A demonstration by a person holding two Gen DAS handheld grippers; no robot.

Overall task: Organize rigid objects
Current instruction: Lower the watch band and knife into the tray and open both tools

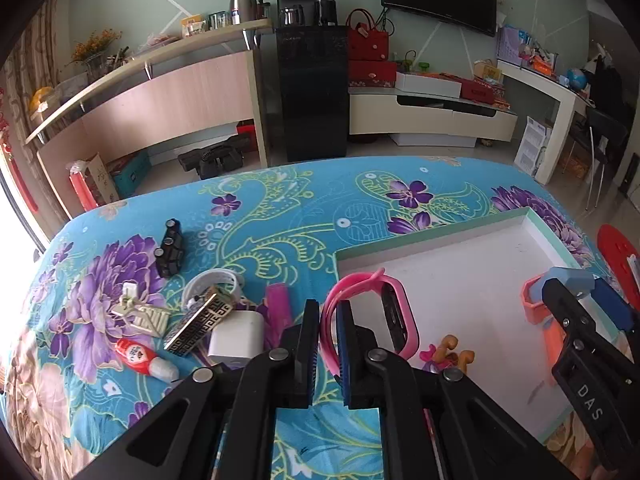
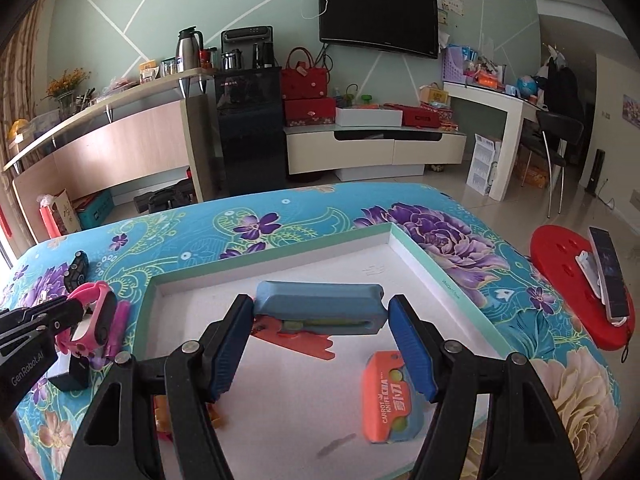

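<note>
Fingers of the left gripper (image 1: 328,344) pinch the pink watch (image 1: 394,316) strap near the white tray (image 1: 440,236). Right gripper (image 2: 320,340) fingers clamp the blue block (image 2: 320,312) over it. I think the thin strap can slip out.

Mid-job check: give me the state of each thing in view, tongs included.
Left tongs: shut on the pink watch's strap.
Pink watch: held at the tray's left edge.
Right tongs: closed on the blue block's ends.
Blue block: held lengthwise above the tray.
White tray: open-topped, on the table.
Orange knife pack: lying in the tray.
White charger: lying on the cloth, outside the tray.
</note>
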